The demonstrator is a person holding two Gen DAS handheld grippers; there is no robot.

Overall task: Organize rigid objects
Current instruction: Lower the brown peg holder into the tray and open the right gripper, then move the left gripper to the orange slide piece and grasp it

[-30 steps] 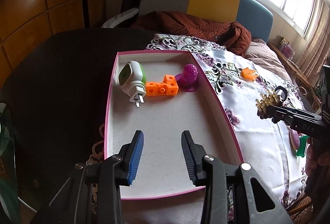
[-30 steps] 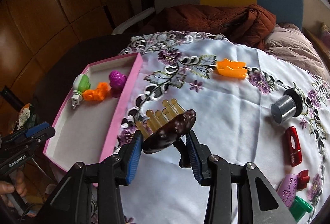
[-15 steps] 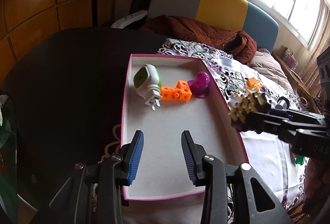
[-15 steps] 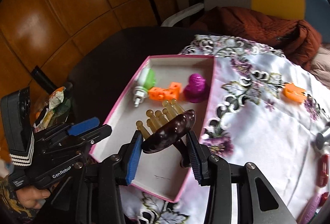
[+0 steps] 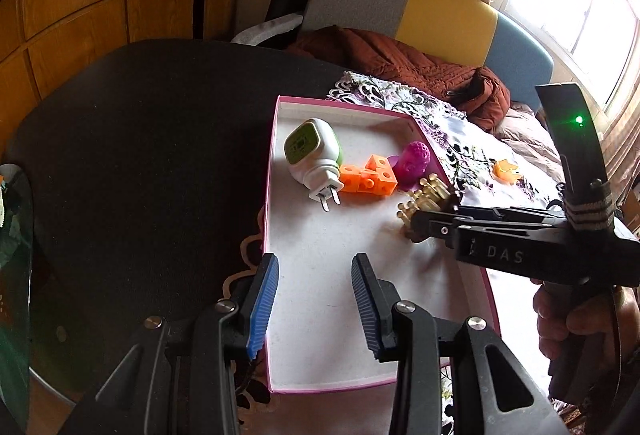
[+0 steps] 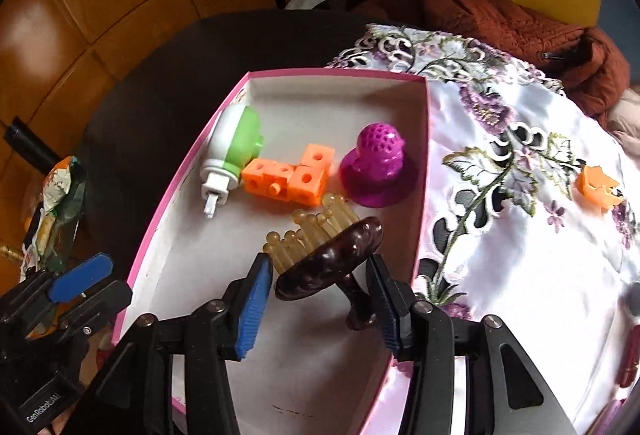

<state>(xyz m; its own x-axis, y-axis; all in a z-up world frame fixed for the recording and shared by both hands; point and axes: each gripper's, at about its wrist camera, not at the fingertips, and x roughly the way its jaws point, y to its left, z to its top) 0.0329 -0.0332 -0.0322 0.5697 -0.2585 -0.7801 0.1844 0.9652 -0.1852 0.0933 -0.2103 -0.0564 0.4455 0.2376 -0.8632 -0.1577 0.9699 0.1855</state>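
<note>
A pink-rimmed white box lies on the table. It holds a white-green plug device, orange cubes and a purple knob toy. My right gripper is shut on a dark brown massage comb with amber prongs, held low inside the box beside the cubes; the comb also shows in the left wrist view. My left gripper is open and empty over the box's near end.
A floral white cloth covers the table's right side, with an orange star piece on it. The dark tabletop lies left of the box. A brown jacket and a sofa stand behind.
My right gripper has carried the comb left from over the cloth into the box and lowered it near the cubes. My left gripper stays open by the box's near end.
</note>
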